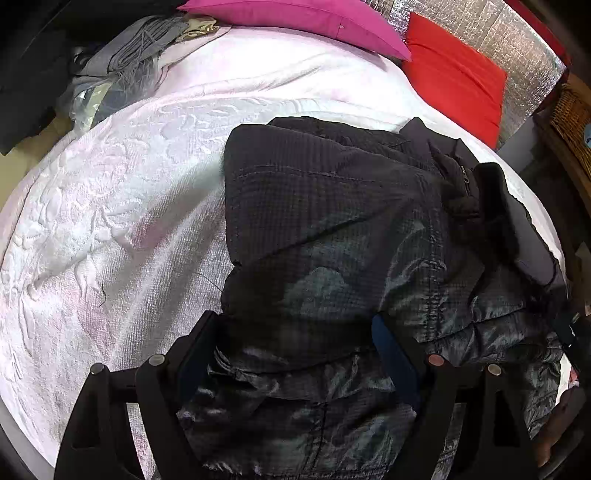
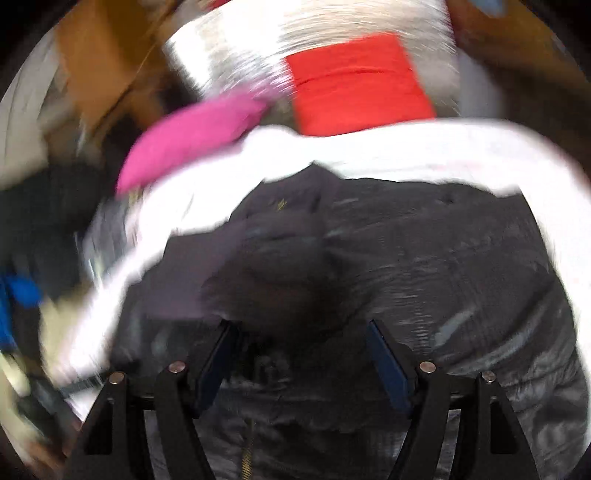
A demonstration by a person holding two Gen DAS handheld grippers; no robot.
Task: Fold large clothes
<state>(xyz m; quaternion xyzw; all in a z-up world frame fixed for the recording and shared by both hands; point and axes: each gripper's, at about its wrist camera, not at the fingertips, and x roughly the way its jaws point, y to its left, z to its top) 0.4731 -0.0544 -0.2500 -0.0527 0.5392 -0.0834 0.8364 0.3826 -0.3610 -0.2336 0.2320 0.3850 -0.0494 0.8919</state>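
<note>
Through the left wrist camera we see the left hand-held gripper (image 1: 295, 325) spread wide, its two blue-padded fingers (image 1: 391, 354) straddling a fold of the black jacket (image 1: 332, 221) without pinching it. The jacket is a shiny quilted garment, bunched into a rough heap on the right half of the bed (image 1: 110, 221), which is covered in a white textured blanket. A zipper (image 1: 463, 177) shows near the jacket's upper right edge. At the head of the bed a magenta pillow (image 1: 295, 18) lies just beside a red pillow (image 1: 454, 81), and a pile of grey clothing (image 1: 140, 40) sits at the bed's far left corner.

Through the right wrist camera, which is heavily motion-blurred, we see the right hand-held gripper (image 2: 301, 332) also wide apart, its fingers (image 2: 388, 362) empty and poised over the same black jacket (image 2: 424, 258), which fills the lower part of the frame. A gold zipper (image 2: 246, 456) runs along the jacket at the bottom edge. Beyond the jacket lie the white bed (image 2: 369, 147), the magenta pillow (image 2: 192, 136) and the red pillow (image 2: 354, 85).
</note>
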